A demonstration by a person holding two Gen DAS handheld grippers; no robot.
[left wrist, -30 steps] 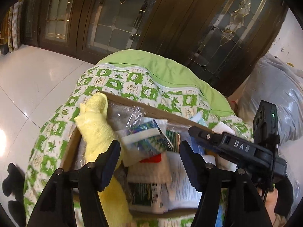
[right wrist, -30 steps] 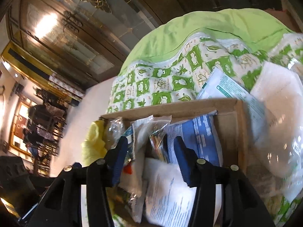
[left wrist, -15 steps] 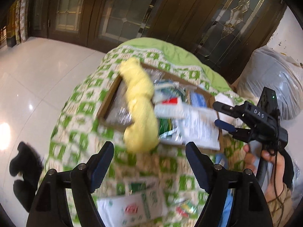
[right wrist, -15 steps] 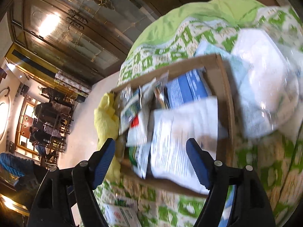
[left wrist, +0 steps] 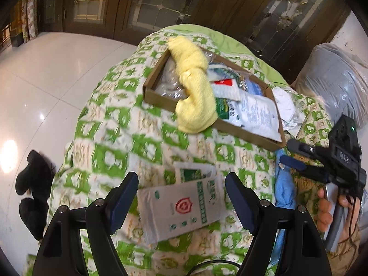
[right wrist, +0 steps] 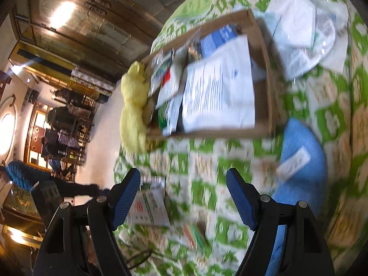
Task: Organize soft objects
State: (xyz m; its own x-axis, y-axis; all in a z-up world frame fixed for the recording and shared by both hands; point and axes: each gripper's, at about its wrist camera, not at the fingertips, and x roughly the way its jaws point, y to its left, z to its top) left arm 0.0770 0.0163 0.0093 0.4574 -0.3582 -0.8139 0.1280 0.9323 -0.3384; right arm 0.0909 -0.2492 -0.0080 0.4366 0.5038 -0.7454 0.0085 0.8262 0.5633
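Note:
A cardboard tray [left wrist: 158, 97] [right wrist: 264, 46] lies on a green-and-white patterned quilt [left wrist: 110, 156]. It holds several soft plastic packets and a yellow towel [left wrist: 195, 92] [right wrist: 133, 105] that hangs over its near edge. My left gripper [left wrist: 181, 195] is open and empty above a white packet with a red shield [left wrist: 184, 209] on the quilt. My right gripper [right wrist: 184, 195] is open and empty; it also shows in the left wrist view [left wrist: 296, 156]. A blue cloth [right wrist: 301, 161] [left wrist: 284, 191] lies near it.
Loose white packets [right wrist: 296, 30] lie past the tray's right end. A grey plastic-wrapped bundle [left wrist: 333, 80] sits at the right. Dark slippers [left wrist: 32, 184] stand on the white tiled floor [left wrist: 46, 73]. Dark wooden glazed doors [left wrist: 207, 4] stand behind.
Both grippers have pulled back from the tray and opened wider. The tray now sits farther off, and the shield packet and the blue cloth have come into view.

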